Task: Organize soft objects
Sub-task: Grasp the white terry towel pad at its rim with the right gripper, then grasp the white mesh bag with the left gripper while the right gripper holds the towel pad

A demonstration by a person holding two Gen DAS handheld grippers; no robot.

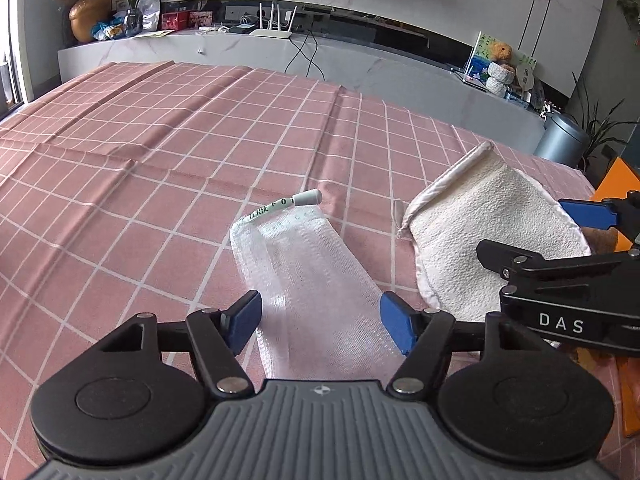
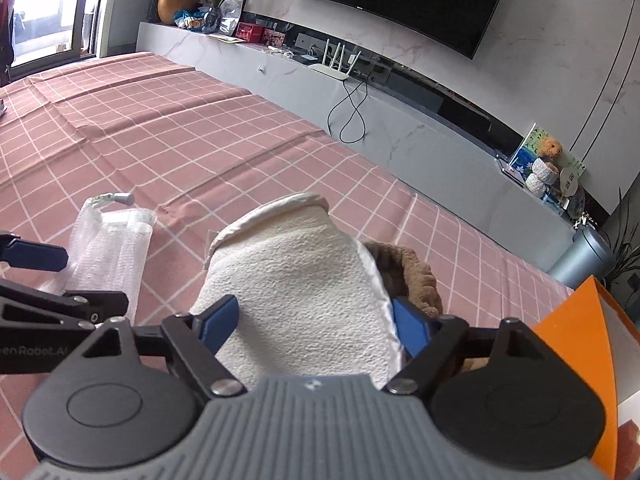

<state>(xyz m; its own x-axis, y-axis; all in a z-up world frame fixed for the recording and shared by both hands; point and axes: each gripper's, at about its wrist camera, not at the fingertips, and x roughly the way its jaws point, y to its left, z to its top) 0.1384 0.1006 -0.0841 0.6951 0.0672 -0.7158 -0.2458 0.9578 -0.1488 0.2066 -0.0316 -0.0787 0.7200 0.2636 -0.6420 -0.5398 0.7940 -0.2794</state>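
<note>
Two soft items are being lined up on the pink checked cloth [image 1: 160, 152]. On the left, the white mesh sponge [image 1: 312, 280] is being straddled by the left gripper [image 1: 320, 320], whose blue pads are standing apart on either side of the net without pressing it. Just beside it to the right, the cream terry mitt [image 2: 296, 296] is being framed by the right gripper [image 2: 316, 324], jaws likewise spread, with a brown plush piece [image 2: 408, 276] partly hidden underneath. If the right jaws are being closed too deep, both layers could be dragged together; the slippery mesh could be bunched or missed.
</note>
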